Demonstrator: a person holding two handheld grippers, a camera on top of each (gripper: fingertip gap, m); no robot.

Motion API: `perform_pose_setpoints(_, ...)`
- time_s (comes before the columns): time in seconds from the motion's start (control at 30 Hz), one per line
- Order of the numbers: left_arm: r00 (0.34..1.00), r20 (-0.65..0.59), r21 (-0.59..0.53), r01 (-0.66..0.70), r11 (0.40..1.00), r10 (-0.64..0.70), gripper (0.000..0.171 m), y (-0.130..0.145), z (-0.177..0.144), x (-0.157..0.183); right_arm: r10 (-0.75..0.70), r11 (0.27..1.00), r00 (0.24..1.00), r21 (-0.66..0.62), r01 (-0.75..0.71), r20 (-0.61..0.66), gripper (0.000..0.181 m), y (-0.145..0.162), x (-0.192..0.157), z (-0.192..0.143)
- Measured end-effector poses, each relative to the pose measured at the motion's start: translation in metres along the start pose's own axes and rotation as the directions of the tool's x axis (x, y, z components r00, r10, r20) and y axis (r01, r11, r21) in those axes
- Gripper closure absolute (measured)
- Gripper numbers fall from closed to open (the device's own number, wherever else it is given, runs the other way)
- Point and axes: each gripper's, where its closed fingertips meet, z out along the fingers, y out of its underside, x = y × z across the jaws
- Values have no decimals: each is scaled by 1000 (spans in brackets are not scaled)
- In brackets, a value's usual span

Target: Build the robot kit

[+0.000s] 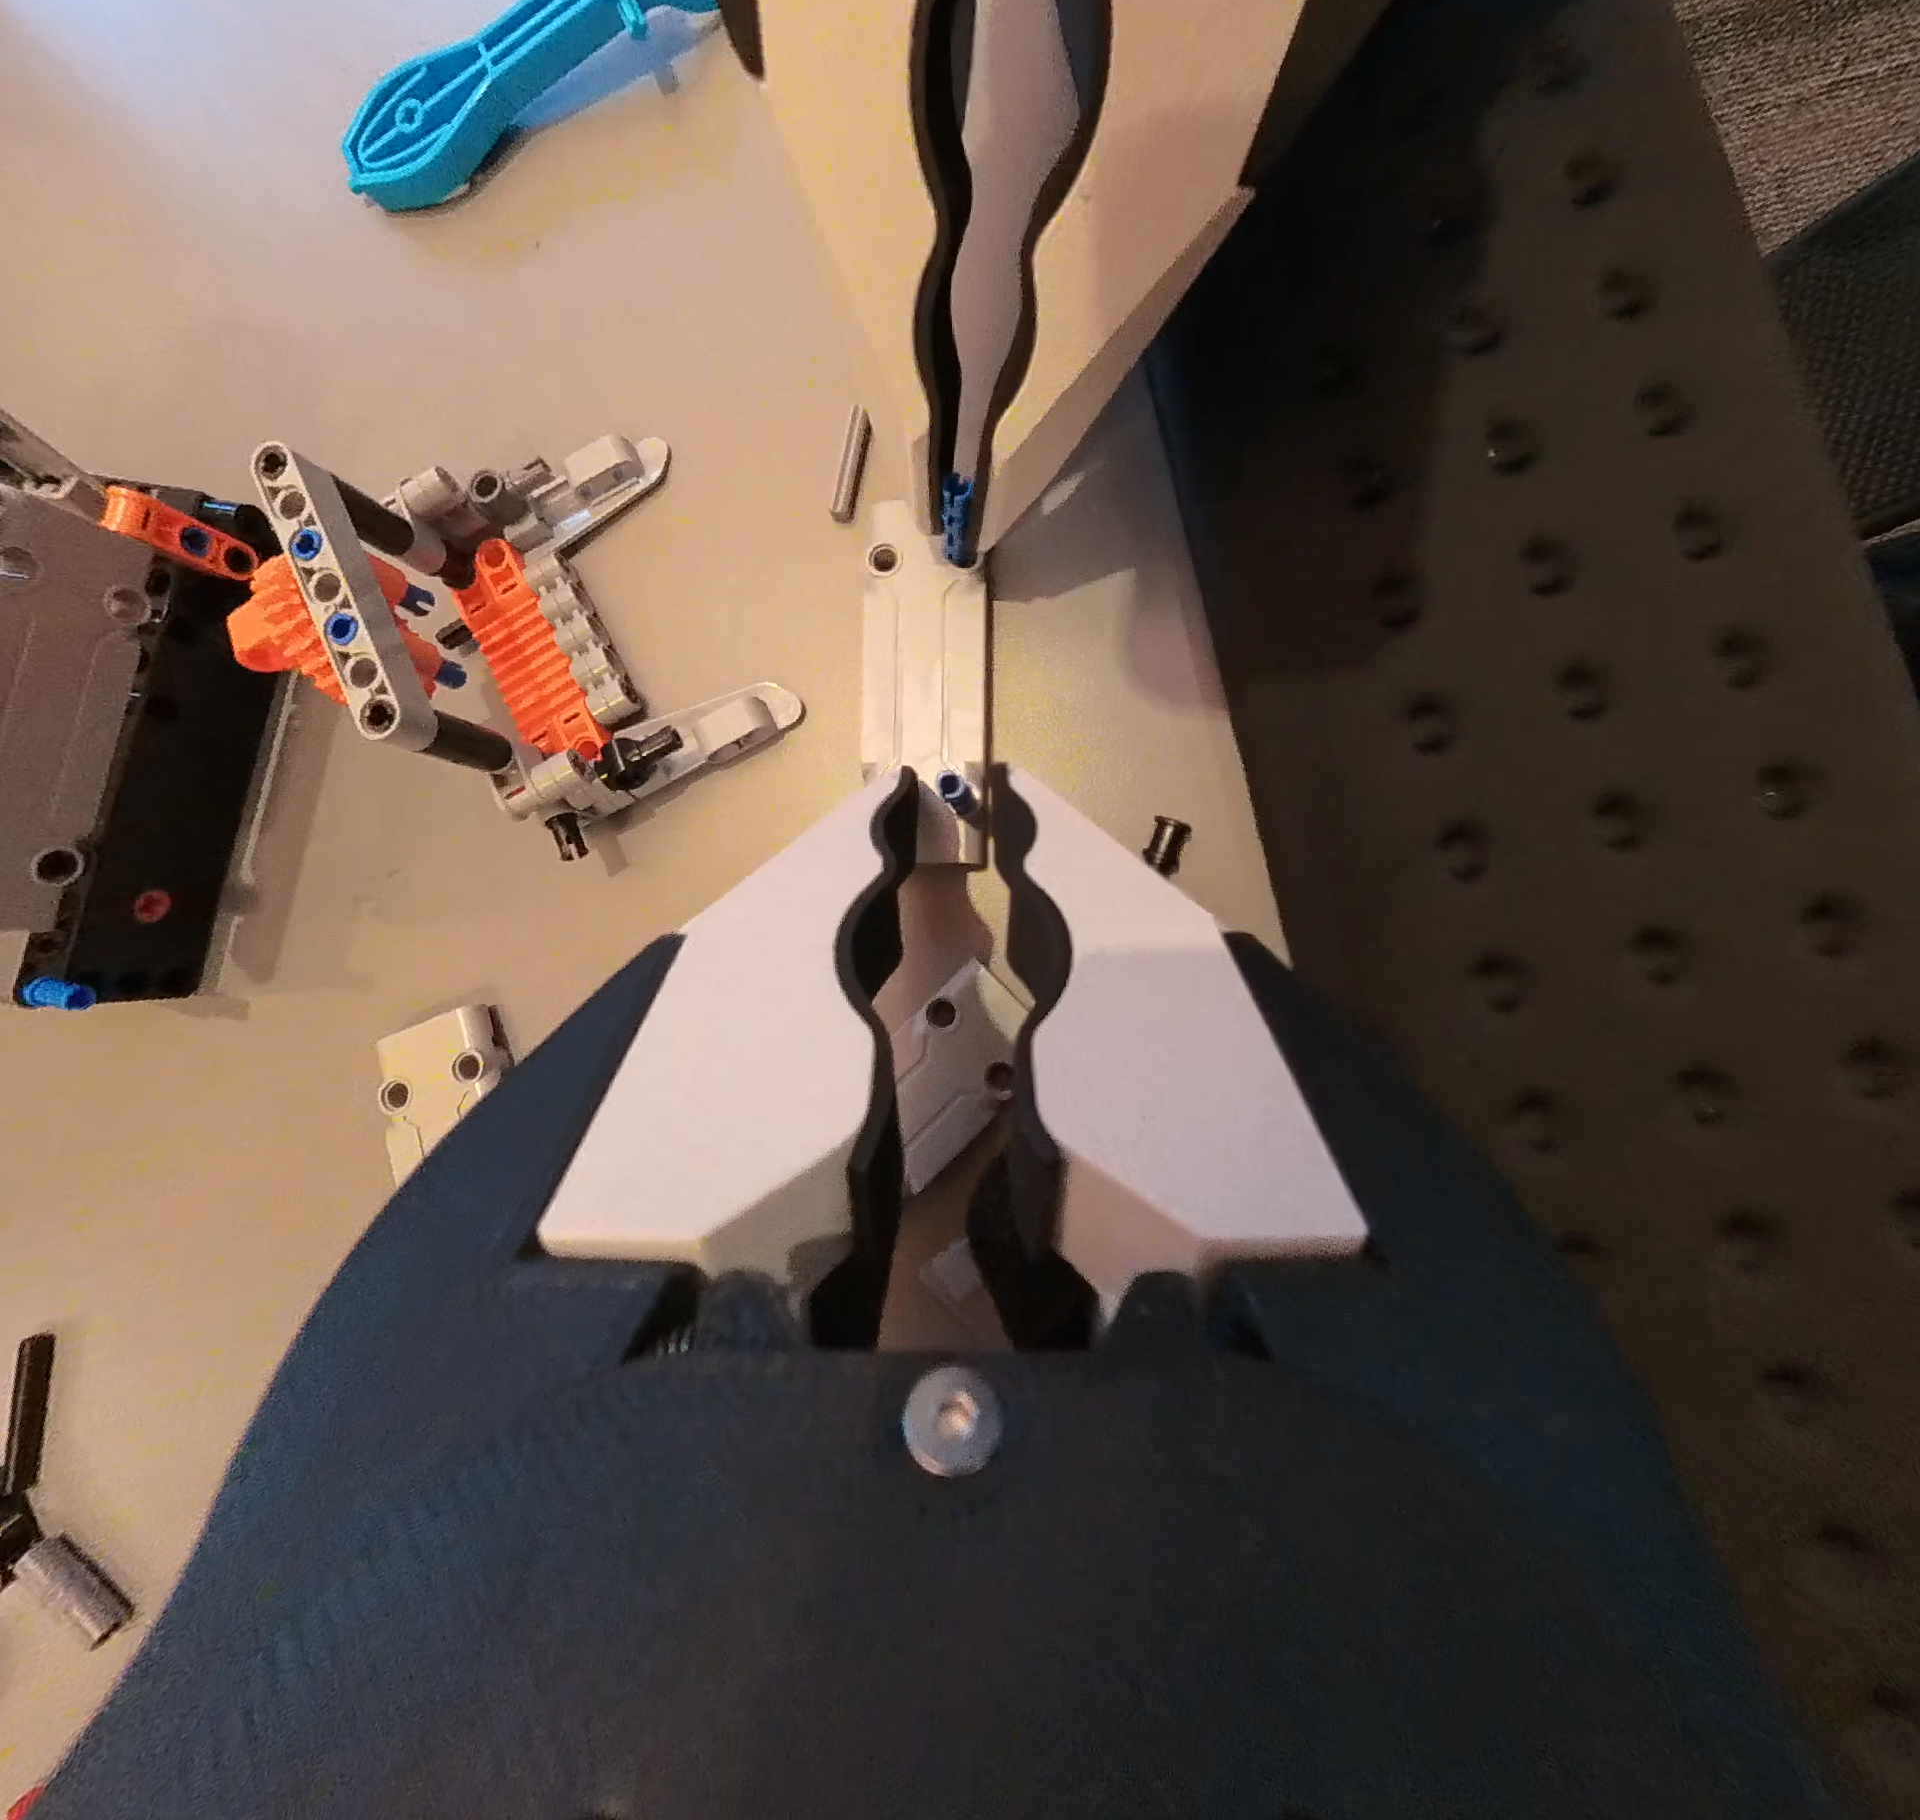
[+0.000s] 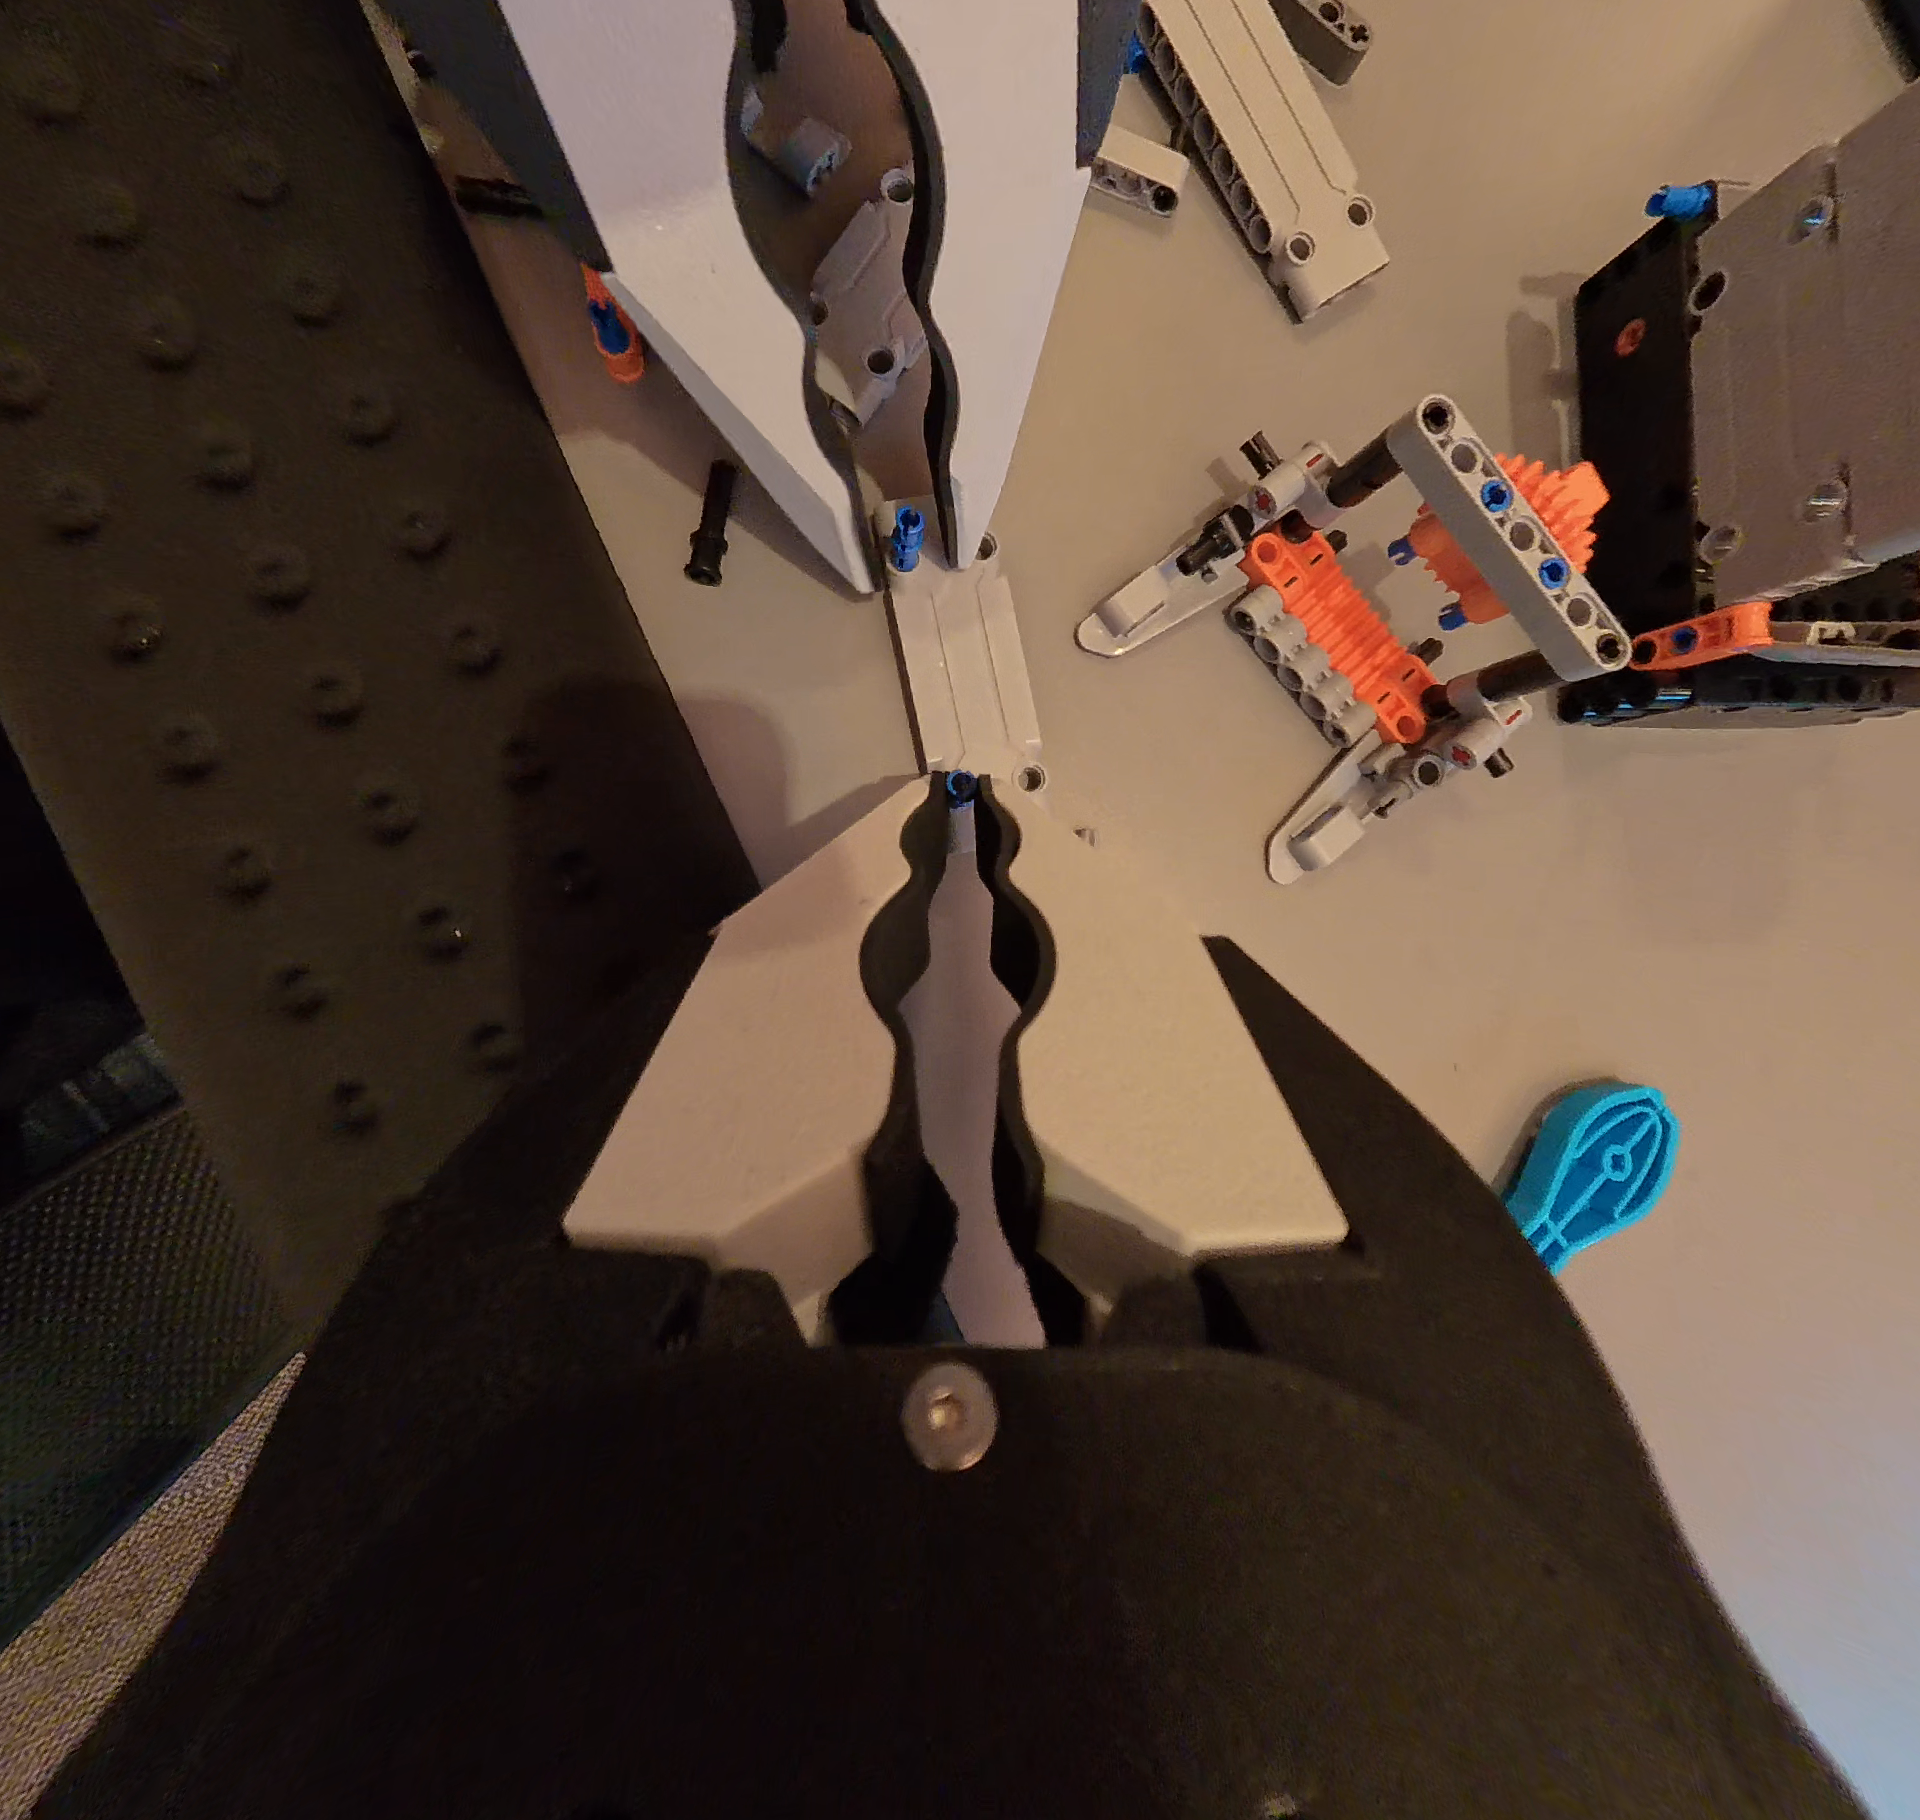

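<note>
Now, both grippers meet end to end over a flat grey panel [image 1: 925, 658] lying on the pale table [image 1: 644, 316], close to its dark edge. Left gripper [image 1: 948, 794]: fingers nearly together, tips pinching the panel's near end, beside a blue pin [image 1: 951, 786] seated in the panel's corner hole. Right gripper [image 2: 961, 796]: fingers closed to a narrow gap on a second blue pin [image 2: 961, 786], pin end-on at the hole in the panel's opposite end. In the left view that pin [image 1: 956, 518] stands upright between the far gripper's tips.

Around them: orange-and-grey brick assembly [image 1: 499, 648] well off to one side, joined to a black-and-grey block [image 1: 114, 731]. Turquoise lever tool [image 1: 499, 77] farther out. Short black pin [image 1: 1166, 840] near the table edge. Thin grey axle [image 1: 850, 461] just beside the panel.
</note>
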Motion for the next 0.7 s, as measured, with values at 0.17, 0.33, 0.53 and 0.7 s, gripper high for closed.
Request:
perform_pose_setpoints(0.17, 1000, -1, 9, 3, 1000, -3, 167, -1, 0, 1, -49, 999, 999, -7, 49, 2, 179, 1, -3, 1)
perform_pose_setpoints(0.33, 1000, 13, 6, -4, 1000, 4, 168, -2, 1, 1, -75, 997, 997, 1, 75, -1, 179, 3, -4, 0)
perform_pose_setpoints(0.53, 1000, 20, 6, -1, 1000, 1, 168, -3, 2, 1, -73, 996, 996, -52, 75, 48, 179, 6, -7, 1)
perform_pose_setpoints(0.7, 1000, 25, 5, -1, 1000, 1, 169, -3, 2, 0, -13, 996, 992, -89, 25, 126, 178, 8, -8, 2)
